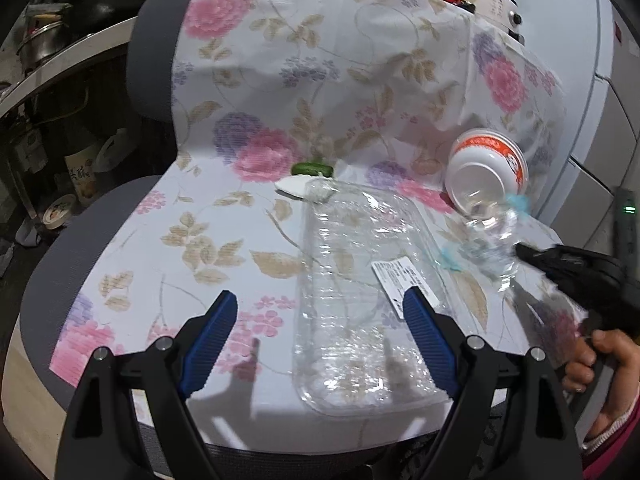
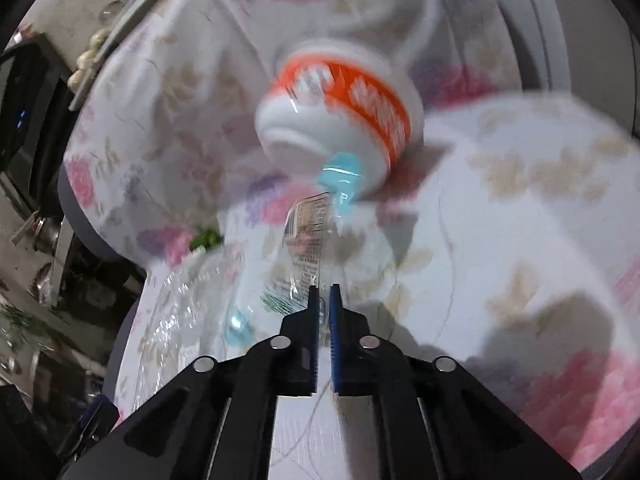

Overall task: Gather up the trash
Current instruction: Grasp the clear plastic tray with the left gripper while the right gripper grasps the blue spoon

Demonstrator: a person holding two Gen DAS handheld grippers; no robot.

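A flat clear plastic tray (image 1: 360, 300) with a white label lies on the floral cloth (image 1: 200, 248) over a chair seat. My left gripper (image 1: 324, 312) is open, its blue fingers on either side of the tray's near end, above it. My right gripper (image 2: 324, 292) is shut on a crushed clear plastic bottle (image 2: 316, 240) with a blue cap (image 2: 340, 180); the bottle also shows in the left wrist view (image 1: 488, 236), lifted off the cloth. A white and orange paper bowl (image 1: 488, 168) lies on its side behind the bottle, and shows blurred in the right wrist view (image 2: 340, 116).
A green scrap (image 1: 312, 169) and a white scrap (image 1: 296, 186) lie behind the tray at the seat's back. A blue scrap (image 1: 450, 260) lies right of the tray. Shelves with pots and jars (image 1: 60, 120) stand to the left. A white cabinet (image 1: 600, 120) is on the right.
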